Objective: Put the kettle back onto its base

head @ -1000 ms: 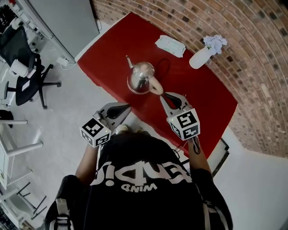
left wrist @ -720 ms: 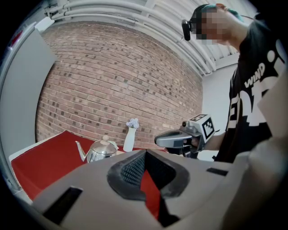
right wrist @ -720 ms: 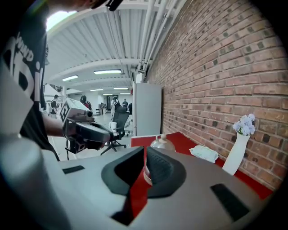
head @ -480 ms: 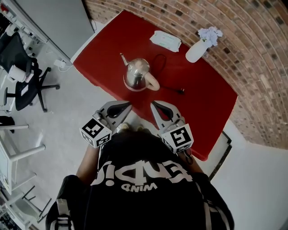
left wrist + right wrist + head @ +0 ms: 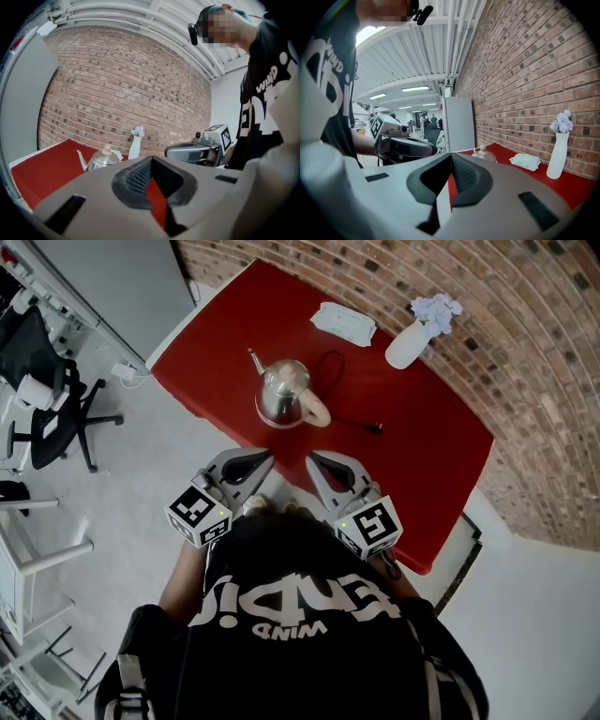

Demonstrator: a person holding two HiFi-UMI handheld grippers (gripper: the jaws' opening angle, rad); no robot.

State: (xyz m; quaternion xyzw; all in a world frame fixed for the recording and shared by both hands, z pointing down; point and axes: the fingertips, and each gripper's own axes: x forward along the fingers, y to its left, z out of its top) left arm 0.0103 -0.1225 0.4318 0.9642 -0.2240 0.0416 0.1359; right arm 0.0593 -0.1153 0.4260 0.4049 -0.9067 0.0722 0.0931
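The steel kettle (image 5: 283,390) with a cream handle and knob stands upright on the red table (image 5: 422,456). A black cord (image 5: 342,390) runs out from under it to a plug (image 5: 375,427) lying on the cloth; what it stands on is hidden beneath it. Both grippers are drawn back at the table's near edge, close to the person's body and well short of the kettle. My left gripper (image 5: 270,455) (image 5: 151,158) is shut and empty. My right gripper (image 5: 309,457) (image 5: 451,154) is shut and empty too. The kettle (image 5: 104,159) (image 5: 483,154) shows small beyond each pair of jaws.
A white vase (image 5: 411,345) with pale flowers and a packet of wipes (image 5: 343,322) stand at the table's far side by the brick wall. An office chair (image 5: 52,399) and a grey cabinet are on the floor to the left.
My right gripper has left the kettle's handle, drawn back to the table's near edge and closed its jaws on nothing. The left gripper has stayed where it was.
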